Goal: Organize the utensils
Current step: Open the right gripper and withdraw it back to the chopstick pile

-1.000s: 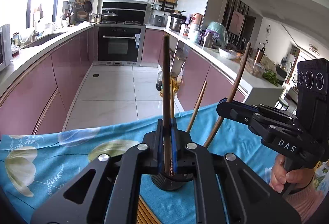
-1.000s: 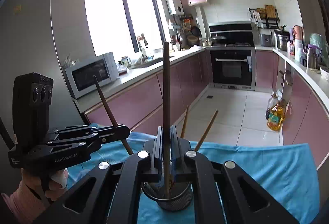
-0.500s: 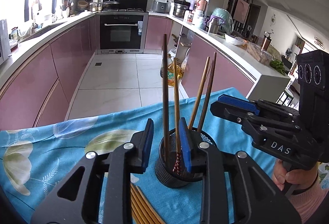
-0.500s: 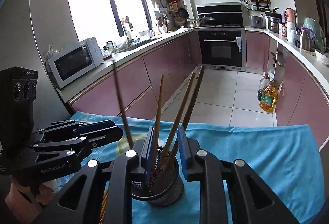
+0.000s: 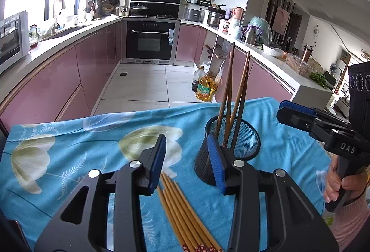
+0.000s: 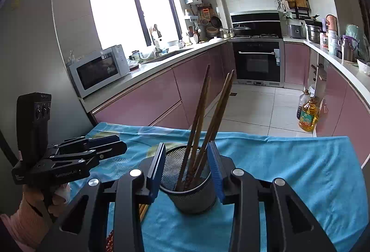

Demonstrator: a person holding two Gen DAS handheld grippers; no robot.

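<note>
A black mesh cup stands on the blue floral cloth and holds several dark wooden chopsticks leaning together. It also shows in the right wrist view with the chopsticks. My left gripper is open and empty, just left of the cup, above a bundle of light bamboo chopsticks lying on the cloth. My right gripper is open and empty, its jaws either side of the cup, seen from the side in the left wrist view.
The table's far edge drops to a tiled kitchen floor. An oil bottle stands on the floor by pink cabinets. A microwave sits on the left counter. The left gripper's body hangs at the cloth's left side.
Both grippers opened and let their dark chopsticks drop into the cup. Both then drew back; the left gripper shifted left and lower over the bamboo bundle.
</note>
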